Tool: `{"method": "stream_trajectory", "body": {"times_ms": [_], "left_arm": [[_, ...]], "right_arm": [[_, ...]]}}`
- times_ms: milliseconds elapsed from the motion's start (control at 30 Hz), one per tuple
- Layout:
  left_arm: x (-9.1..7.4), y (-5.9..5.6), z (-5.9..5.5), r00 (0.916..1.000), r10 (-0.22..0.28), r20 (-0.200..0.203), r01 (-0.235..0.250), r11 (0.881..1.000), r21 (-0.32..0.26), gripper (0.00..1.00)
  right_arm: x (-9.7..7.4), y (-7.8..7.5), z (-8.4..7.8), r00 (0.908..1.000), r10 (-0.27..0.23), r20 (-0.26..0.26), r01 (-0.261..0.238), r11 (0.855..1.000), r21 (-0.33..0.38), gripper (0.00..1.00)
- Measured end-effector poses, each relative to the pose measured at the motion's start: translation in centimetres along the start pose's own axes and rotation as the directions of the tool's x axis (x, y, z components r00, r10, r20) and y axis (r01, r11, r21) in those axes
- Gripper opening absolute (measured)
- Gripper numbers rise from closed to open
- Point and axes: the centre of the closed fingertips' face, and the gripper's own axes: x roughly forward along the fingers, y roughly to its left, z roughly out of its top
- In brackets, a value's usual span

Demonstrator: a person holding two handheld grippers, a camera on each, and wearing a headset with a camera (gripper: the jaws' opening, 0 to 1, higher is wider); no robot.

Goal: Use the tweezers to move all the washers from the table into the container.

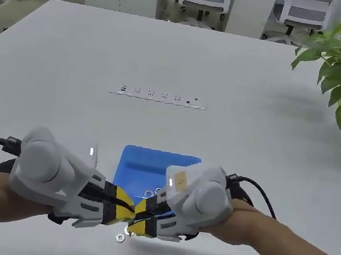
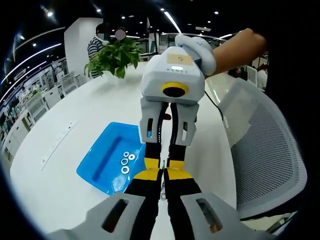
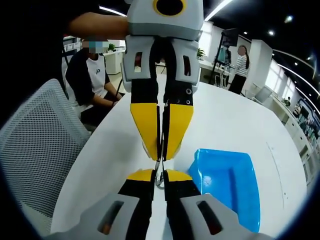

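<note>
1. Washers, small silver metal rings [image 2: 125,162]: three lie in the shallow blue plastic container [image 2: 100,165], ahead-left of the left claw [image 2: 161,175]. A lone washer [image 1: 121,238] rests on the white worktop [image 1: 222,109] just beneath both claws.
2. Left claw: pinched on the thin metal tweezers [image 3: 160,165].
3. Right claw [image 3: 160,175]: pinched on the same tweezers, tip to tip with the left claw.

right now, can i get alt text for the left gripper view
Two yellow-tipped grippers meet tip to tip over a white table, the left gripper from below and the right gripper from above, both closed on thin metal tweezers. At the view's left, a blue container holds three washers.
</note>
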Motion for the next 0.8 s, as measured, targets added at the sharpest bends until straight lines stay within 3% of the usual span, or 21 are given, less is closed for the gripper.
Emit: {"method": "stream_trajectory", "body": {"times_ms": [667, 800], "left_arm": [[-0.16, -0.12, -0.07, 1.0000, 0.003, -0.005, -0.003, 1.000, 0.000, 0.07], [-0.35, -0.22, 0.32, 0.9998, 0.008, 0.020, -0.007, 1.000, -0.019, 0.14]], "right_arm": [[0.08, 0.19, 0.11, 0.9999, 0.008, -0.014, -0.008, 1.000, 0.010, 0.07], [0.08, 0.31, 0.17, 0.9998, 0.012, -0.019, -0.011, 1.000, 0.008, 0.07]]}}
